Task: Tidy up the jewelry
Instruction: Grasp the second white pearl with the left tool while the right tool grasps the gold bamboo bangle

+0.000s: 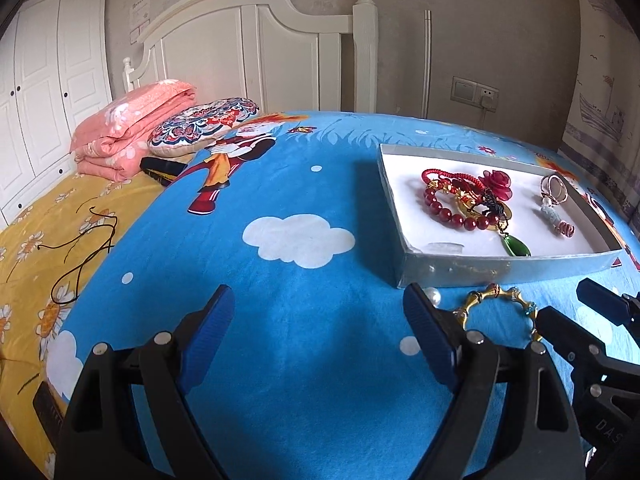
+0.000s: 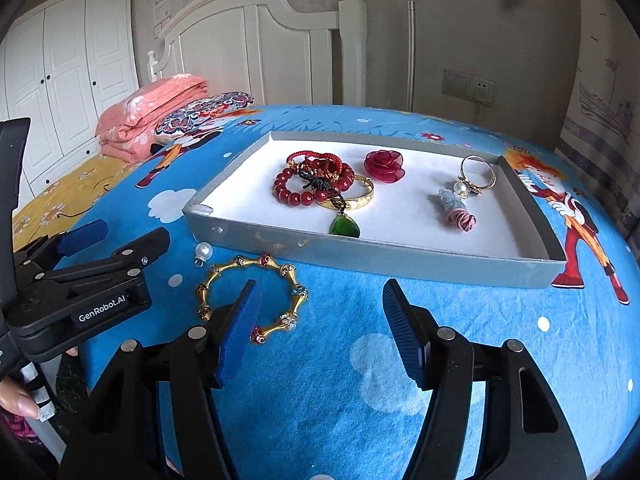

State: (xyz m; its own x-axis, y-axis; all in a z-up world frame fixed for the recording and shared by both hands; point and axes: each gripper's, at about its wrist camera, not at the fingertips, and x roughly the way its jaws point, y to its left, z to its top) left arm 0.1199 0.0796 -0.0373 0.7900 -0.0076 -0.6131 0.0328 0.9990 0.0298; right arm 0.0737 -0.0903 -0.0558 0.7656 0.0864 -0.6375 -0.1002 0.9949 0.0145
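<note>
Step in hand, by my reading: fetching the 2 loose pieces. Right gripper [image 2: 320, 328] spread, empty; bangle [image 2: 252, 300] lies on the bedspread [image 2: 320, 400] under its left finger. Left gripper [image 1: 320, 340] spread, empty; pearl [image 2: 203, 250] just right of it. Next: shift left, straddle the bangle rim, pinch. Tray [image 2: 400, 258] just ahead, already crowded with beads [image 2: 296, 192].

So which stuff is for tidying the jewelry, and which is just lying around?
For the job: gold bracelet, pearl, gray tray, red beads, ring.
Just lying about: pink quilt, patterned pillow, black cord.
</note>
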